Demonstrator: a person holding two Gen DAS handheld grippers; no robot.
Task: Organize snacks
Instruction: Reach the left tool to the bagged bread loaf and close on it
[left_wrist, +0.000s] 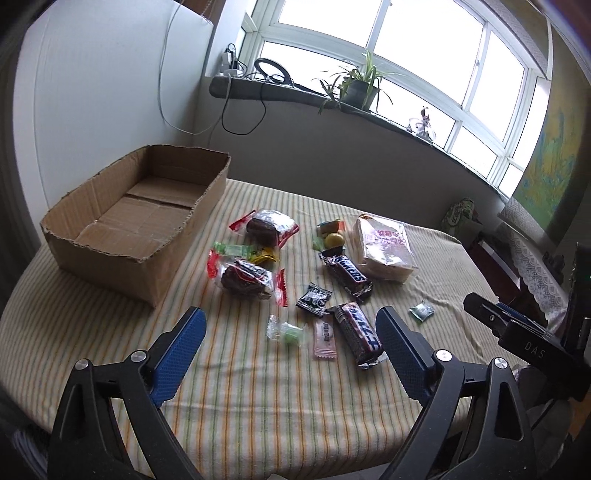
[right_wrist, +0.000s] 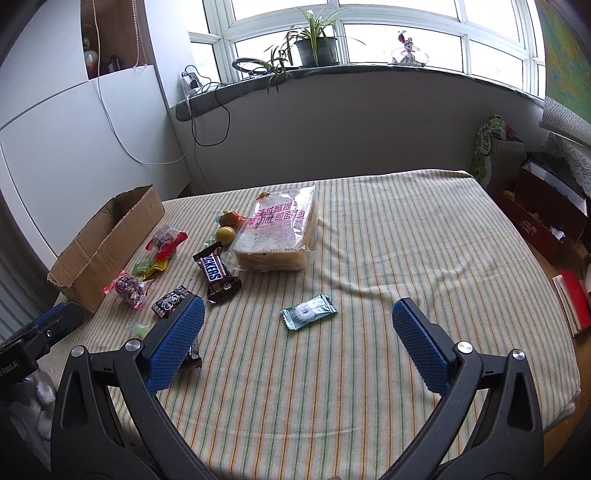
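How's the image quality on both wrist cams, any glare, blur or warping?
Left wrist view: window blown out white, cardboard box and snacks sharp, edges bent by the fisheye. Right wrist view: same overexposed window, striped cloth evenly lit, bread bag slightly glossy, corners dark.

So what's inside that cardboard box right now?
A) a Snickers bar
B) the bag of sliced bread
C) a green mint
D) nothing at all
D: the cardboard box shows only its bare bottom, while the Snickers bars, the bread bag and the green mint all lie out on the striped cloth.
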